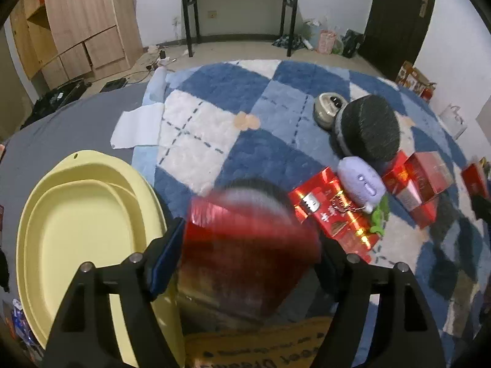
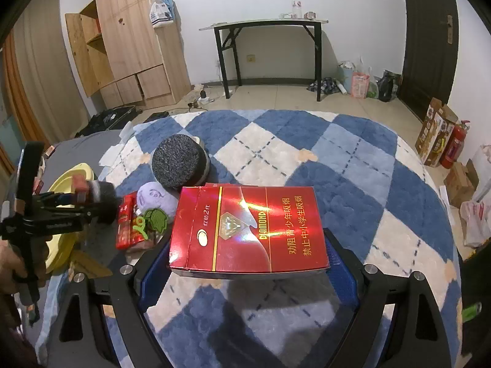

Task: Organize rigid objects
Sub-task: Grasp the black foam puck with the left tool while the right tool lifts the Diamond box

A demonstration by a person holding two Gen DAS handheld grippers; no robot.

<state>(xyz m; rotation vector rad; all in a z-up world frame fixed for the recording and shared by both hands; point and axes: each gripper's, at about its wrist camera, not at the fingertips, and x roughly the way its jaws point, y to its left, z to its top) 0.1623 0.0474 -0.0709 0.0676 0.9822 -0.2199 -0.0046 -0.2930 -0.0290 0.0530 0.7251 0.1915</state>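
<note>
I take the round dark cushion (image 2: 179, 161) on the blue-and-white checked rug (image 2: 353, 165) as my landmark. Just in front of it lies a purple plush toy (image 2: 153, 197) with a green leaf charm (image 2: 156, 219), touching a flat red packet (image 2: 125, 224) on its left. In the left wrist view more red boxes (image 1: 422, 178) sit to the right of the cushion, and a round metal tin (image 1: 328, 109) lies just behind it. Well left of the cushion, off the rug on grey cloth, is a yellow tray (image 1: 76, 214).

Right gripper (image 2: 248, 263): jaws set wide, clamped on a red cigarette carton (image 2: 248, 230), held flat above the rug, in front of and right of the cushion. The blue pads meet both ends of the carton.

Left gripper (image 1: 245, 263): a red box (image 1: 248, 236), heavily blurred, sits between its jaws, beside the tray's right rim. I cannot tell whether the pads press on it. A brown printed carton (image 1: 257, 346) shows below it.

A hand (image 2: 12, 263) grips the left gripper's handle at the right view's left edge.
</note>
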